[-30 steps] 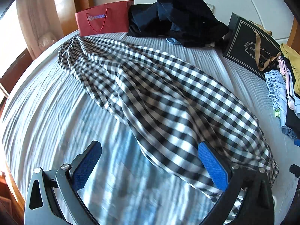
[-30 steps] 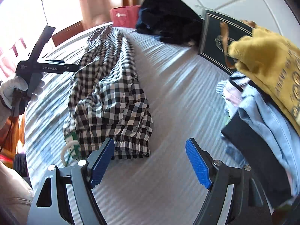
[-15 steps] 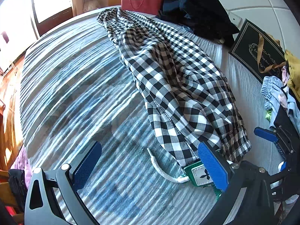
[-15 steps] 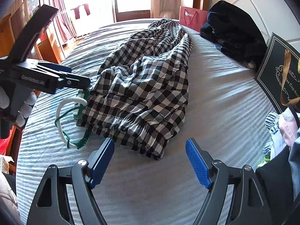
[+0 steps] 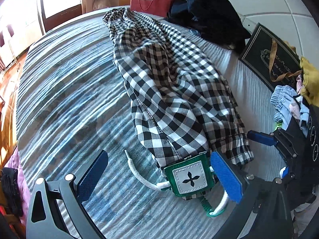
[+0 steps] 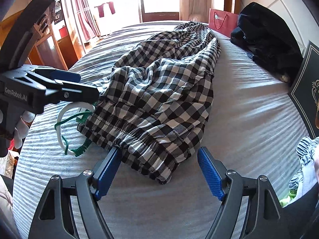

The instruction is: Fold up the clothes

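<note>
Right gripper is wide open, holding nothing; your pants waistband's right there, legs running off toward 12.

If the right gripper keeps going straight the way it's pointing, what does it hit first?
Most likely the elastic waistband end of the checked trousers, which lies just ahead between the open fingers of the right gripper. Nothing else sits in that line, though the depth is hard to judge here.
</note>
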